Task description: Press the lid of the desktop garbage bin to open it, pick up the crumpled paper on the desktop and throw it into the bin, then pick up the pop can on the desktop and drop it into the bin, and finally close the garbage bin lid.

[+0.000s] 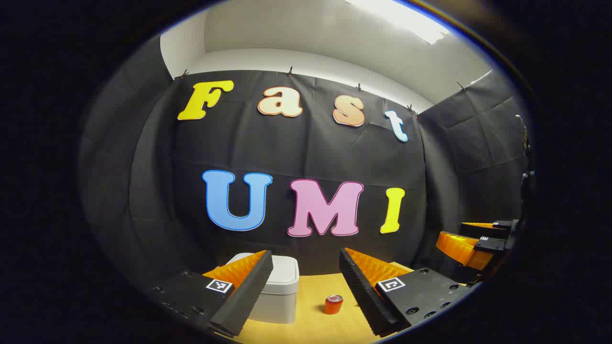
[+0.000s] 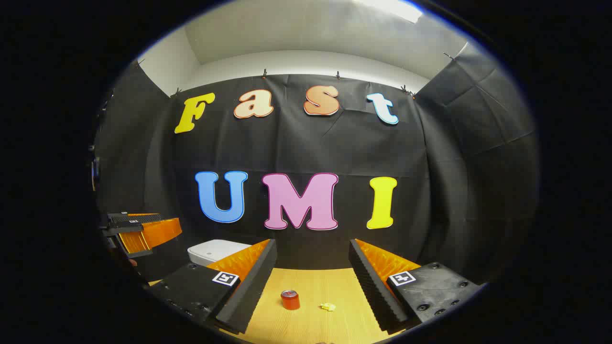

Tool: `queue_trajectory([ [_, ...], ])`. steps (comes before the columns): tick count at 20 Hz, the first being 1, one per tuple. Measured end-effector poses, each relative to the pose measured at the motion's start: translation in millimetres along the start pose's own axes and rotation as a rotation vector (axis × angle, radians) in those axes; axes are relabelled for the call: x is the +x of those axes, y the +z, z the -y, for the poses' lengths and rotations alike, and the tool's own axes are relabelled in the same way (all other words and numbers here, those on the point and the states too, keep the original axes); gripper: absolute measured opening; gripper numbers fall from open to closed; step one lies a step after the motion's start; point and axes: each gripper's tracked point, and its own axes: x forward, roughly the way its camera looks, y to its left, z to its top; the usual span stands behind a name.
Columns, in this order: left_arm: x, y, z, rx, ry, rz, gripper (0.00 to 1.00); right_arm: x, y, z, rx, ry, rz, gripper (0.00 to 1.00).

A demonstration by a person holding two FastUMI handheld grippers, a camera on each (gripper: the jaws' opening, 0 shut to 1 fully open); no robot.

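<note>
A white lidded garbage bin (image 1: 282, 289) stands on the wooden desktop (image 1: 311, 325) with its lid down, partly behind one finger of my left gripper (image 1: 303, 291), which is open with nothing in it. A small red pop can (image 1: 333, 304) stands upright to the right of the bin. In the right gripper view the bin (image 2: 215, 251) sits at the left, the pop can (image 2: 290, 299) stands mid-table and a small yellow crumpled paper (image 2: 328, 306) lies just to its right. My right gripper (image 2: 311, 282) is open and holds nothing, high above the desktop (image 2: 311, 325).
The other gripper (image 1: 471, 243) hangs at the right edge of the left gripper view, and the other gripper (image 2: 138, 229) shows at the left edge of the right gripper view. Black cloth walls close the booth behind and beside the table.
</note>
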Motion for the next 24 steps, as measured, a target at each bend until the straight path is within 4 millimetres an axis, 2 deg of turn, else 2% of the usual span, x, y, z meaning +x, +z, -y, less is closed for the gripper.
queue_trajectory([
  [8, 4.0, 8.6, 3.0, -0.001, -0.013, 0.016, 0.94, 0.3, 6.4, -5.1, -0.019, 0.02, 0.017, 0.98],
  [17, 4.8, 4.7, -7.8, -0.007, 0.0, 0.009, 0.94, -0.3, 6.6, -9.9, -0.042, 0.024, 0.025, 0.98],
  [24, 14.6, 6.4, -24.1, -0.011, 0.028, 0.01, 0.94, 5.0, 5.2, -7.2, -0.056, 0.009, 0.027, 0.98],
])
